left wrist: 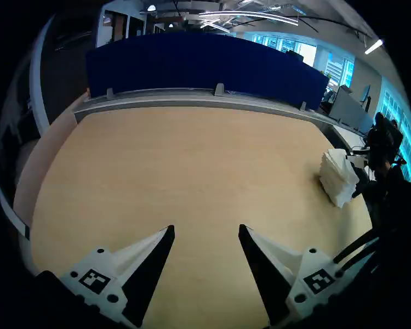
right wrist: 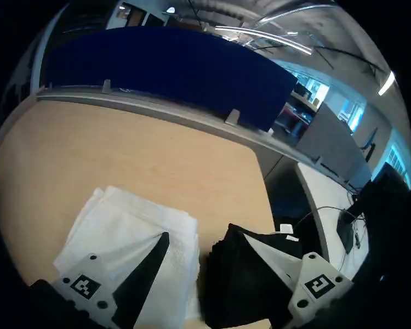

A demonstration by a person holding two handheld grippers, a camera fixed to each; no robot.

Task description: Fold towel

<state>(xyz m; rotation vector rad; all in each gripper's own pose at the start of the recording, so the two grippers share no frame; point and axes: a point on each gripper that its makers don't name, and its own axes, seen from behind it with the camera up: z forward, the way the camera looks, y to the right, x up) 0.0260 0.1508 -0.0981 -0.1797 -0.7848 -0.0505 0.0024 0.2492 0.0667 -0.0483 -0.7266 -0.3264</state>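
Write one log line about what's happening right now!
task: fold towel | left gripper: open, above table | right gripper: open, over white towels beside black cloth pile | held: nothing

We see the towels (right wrist: 130, 236) lying on the table (right wrist: 123, 153) near its right edge, a second pile (right wrist: 230, 268) just right of them, and a divider (right wrist: 167, 66) behind the table.

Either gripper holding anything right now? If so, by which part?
Nothing is held. The left gripper is open over the bare table. The right gripper is open above the white towels and black towels, gripping neither.
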